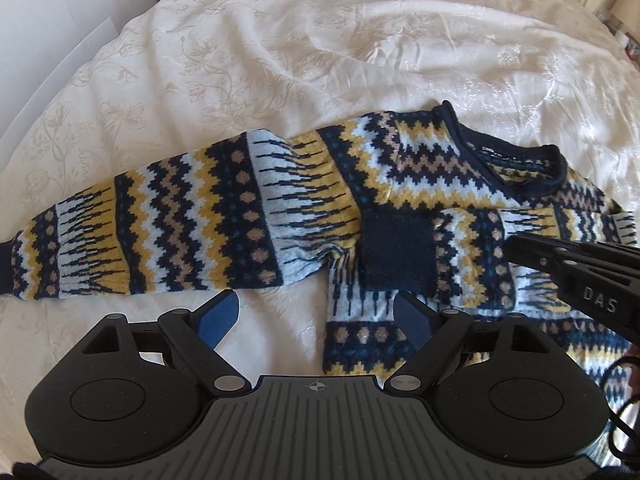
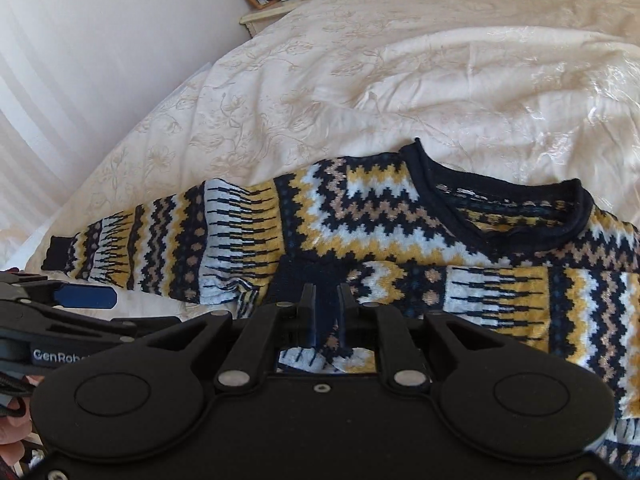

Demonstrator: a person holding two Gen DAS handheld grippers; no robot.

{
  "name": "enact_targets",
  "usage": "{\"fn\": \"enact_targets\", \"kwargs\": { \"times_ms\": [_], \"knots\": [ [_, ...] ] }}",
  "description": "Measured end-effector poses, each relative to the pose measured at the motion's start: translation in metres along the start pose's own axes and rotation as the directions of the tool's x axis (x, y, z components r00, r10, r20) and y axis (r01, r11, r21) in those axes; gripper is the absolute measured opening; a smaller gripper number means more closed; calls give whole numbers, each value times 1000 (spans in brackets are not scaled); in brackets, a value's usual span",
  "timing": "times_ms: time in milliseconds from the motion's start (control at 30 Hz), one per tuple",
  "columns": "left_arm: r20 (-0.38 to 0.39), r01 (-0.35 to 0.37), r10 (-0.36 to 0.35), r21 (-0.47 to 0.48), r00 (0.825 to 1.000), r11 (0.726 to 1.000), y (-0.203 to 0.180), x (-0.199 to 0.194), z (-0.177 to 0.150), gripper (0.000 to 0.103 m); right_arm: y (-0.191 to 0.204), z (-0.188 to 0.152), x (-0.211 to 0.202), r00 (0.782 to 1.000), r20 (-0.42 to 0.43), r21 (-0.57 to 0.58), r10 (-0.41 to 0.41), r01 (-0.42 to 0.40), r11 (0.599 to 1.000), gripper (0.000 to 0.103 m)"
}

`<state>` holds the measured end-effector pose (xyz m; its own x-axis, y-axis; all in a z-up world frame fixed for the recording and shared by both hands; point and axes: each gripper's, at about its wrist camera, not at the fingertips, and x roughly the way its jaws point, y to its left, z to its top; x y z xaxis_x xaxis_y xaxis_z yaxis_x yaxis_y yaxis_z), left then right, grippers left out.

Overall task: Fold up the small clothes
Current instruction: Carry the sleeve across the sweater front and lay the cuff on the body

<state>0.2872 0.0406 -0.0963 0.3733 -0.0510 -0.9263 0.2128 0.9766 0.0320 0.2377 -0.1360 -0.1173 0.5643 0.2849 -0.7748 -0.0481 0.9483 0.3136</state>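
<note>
A knitted sweater (image 1: 400,176) (image 2: 360,216) in navy, yellow and pale blue zigzags lies flat on the bed, neck away from me. One sleeve (image 1: 160,232) stretches out to the left. The other sleeve (image 1: 472,240) is folded across the chest, and its navy cuff (image 1: 396,252) (image 2: 308,276) rests mid-body. My left gripper (image 1: 316,312) hovers open over the lower left edge of the body, holding nothing. My right gripper (image 2: 326,292) (image 1: 510,246) sits on the folded sleeve. Its jaws are nearly together, with navy knit in the gap.
A cream floral bedspread (image 1: 320,48) (image 2: 440,60), wrinkled beyond the sweater, covers the whole bed. A pale nightstand (image 2: 264,12) at the far left corner carries a photo frame, a clock and a red container. A white wall runs along the bed's left side.
</note>
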Motion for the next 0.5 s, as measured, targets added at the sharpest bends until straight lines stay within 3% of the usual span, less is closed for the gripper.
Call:
{"fn": "enact_targets", "kwargs": {
  "times_ms": [100, 133, 200, 300, 400, 500],
  "knots": [
    [-2, 5, -4, 24, 1000, 1000, -15, 15, 7, 84, -27, -7, -13, 998, 4, 39, -60, 60, 997, 26],
    [-3, 8, -8, 31, 1000, 999, -19, 20, 8, 84, -37, -10, -18, 996, 3, 52, -86, 86, 995, 40],
    [-10, 15, -14, 50, 1000, 999, -28, 32, 13, 84, -56, -16, -29, 992, 11, 79, -127, 125, 989, 56],
    [-30, 20, -18, 68, 999, 998, -39, 53, 19, 84, -82, -23, -43, 980, 15, 102, -199, 196, 975, 57],
    [-65, 21, -17, 70, 998, 997, -44, 74, 24, 76, -105, -29, -54, 966, 20, 131, -256, 252, 959, 57],
    [-91, 3, 4, 76, 996, 997, -47, 89, 27, 74, -129, -34, -61, 953, 19, 187, -302, 293, 937, 59]
  ]
}}
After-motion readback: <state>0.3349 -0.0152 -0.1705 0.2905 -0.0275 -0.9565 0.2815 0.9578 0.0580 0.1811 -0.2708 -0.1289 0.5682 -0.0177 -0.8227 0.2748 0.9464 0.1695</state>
